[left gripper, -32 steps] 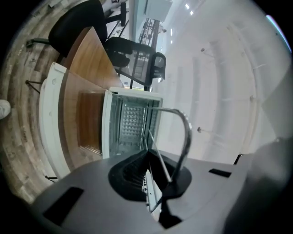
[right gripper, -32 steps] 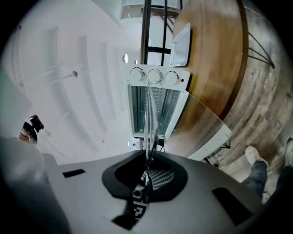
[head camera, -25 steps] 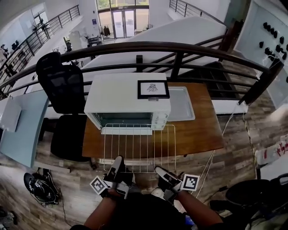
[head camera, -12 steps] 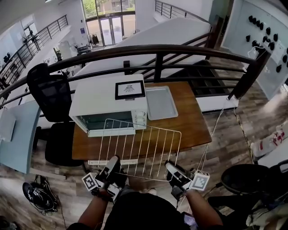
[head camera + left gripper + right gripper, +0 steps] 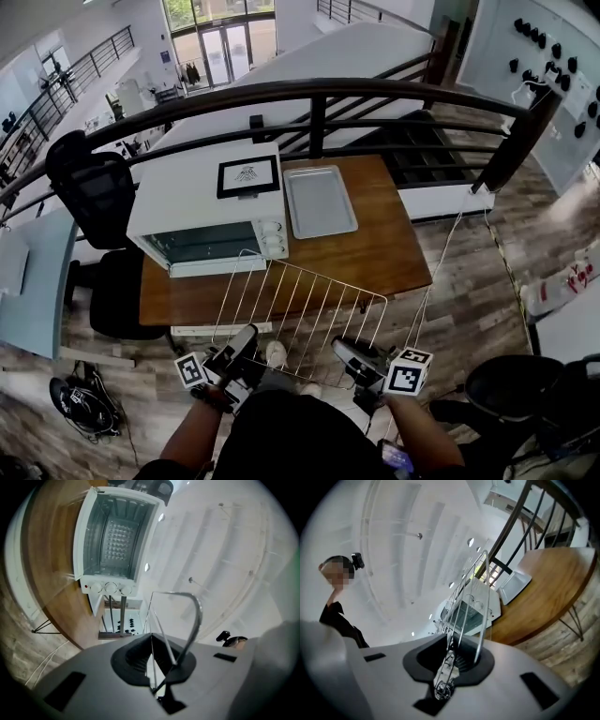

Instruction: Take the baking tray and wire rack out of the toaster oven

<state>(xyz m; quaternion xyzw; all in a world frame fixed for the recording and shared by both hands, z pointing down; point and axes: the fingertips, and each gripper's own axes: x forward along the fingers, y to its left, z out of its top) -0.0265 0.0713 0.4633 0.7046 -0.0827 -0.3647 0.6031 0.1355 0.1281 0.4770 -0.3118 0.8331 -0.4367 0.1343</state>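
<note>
The wire rack (image 5: pixel 300 305) hangs in the air in front of the table, clear of the white toaster oven (image 5: pixel 202 211), whose door is down and whose cavity (image 5: pixel 115 536) looks bare. My left gripper (image 5: pixel 241 349) is shut on the rack's near left edge; a wire (image 5: pixel 194 611) runs between its jaws. My right gripper (image 5: pixel 349 354) grips the near right edge (image 5: pixel 480 597); its jaws have just been closing with the rack's wires between them. The grey baking tray (image 5: pixel 319 200) lies flat on the wooden table (image 5: pixel 375 253), right of the oven.
A framed marker card (image 5: pixel 248 176) lies on the oven's top. A dark railing (image 5: pixel 319 94) runs behind the table. A black office chair (image 5: pixel 89 192) stands at the left, beside a pale desk (image 5: pixel 33 291). Cables (image 5: pixel 80 398) lie on the floor.
The rack has come out of the oven toward me and now hangs free, tilted, with its right side nearer. Both grippers drew back with it.
</note>
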